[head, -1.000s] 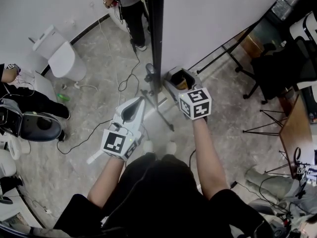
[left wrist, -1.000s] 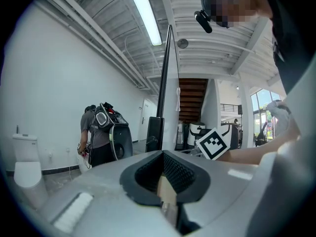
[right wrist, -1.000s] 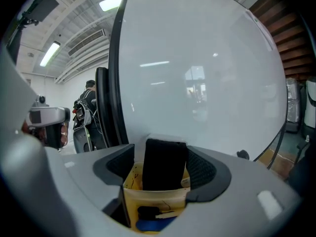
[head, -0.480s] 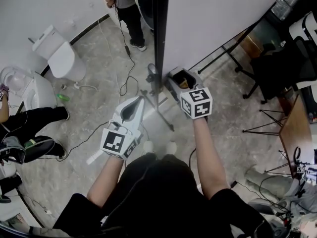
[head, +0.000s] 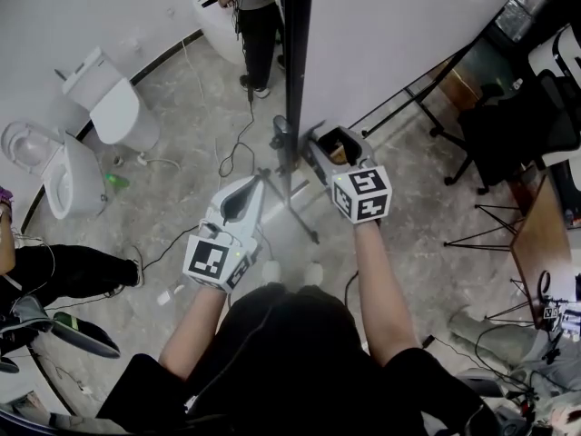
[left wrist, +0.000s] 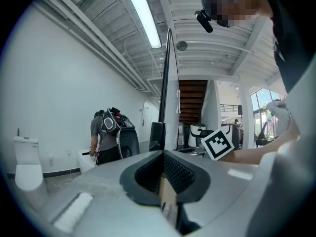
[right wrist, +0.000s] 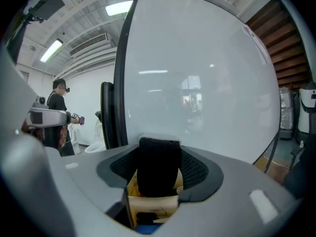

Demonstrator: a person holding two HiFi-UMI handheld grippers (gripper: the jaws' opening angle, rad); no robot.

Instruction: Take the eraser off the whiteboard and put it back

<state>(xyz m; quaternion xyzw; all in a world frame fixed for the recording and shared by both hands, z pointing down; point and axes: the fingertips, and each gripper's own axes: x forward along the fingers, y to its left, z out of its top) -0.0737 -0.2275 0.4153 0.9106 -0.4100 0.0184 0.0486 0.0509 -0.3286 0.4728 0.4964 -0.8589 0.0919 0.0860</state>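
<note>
The whiteboard (head: 390, 34) stands upright just ahead, and its white face (right wrist: 197, 73) fills the right gripper view. A black-felt eraser (right wrist: 159, 167) with a yellow body sits between the jaws of my right gripper (right wrist: 159, 156). Those jaws have just been closing, and their pads now press on the eraser's sides. In the head view the right gripper (head: 331, 145) is at the board's lower left corner with the eraser (head: 338, 150) in it. My left gripper (head: 245, 193) hangs lower left of the board, shut and empty, its tips (left wrist: 162, 154) meeting.
The board's black edge post (head: 297, 62) and stand legs (head: 304, 221) are between the grippers. A person (head: 254, 12) stands beyond the board. Toilets (head: 113, 107) and cables (head: 231, 148) lie to the left, another person's legs (head: 64, 271) at far left, and chairs (head: 517, 125) to the right.
Both grippers keep nearly the same places. The person at the far left has shifted down and away, uncovering a second toilet. The standing person has stepped a little to the right.
</note>
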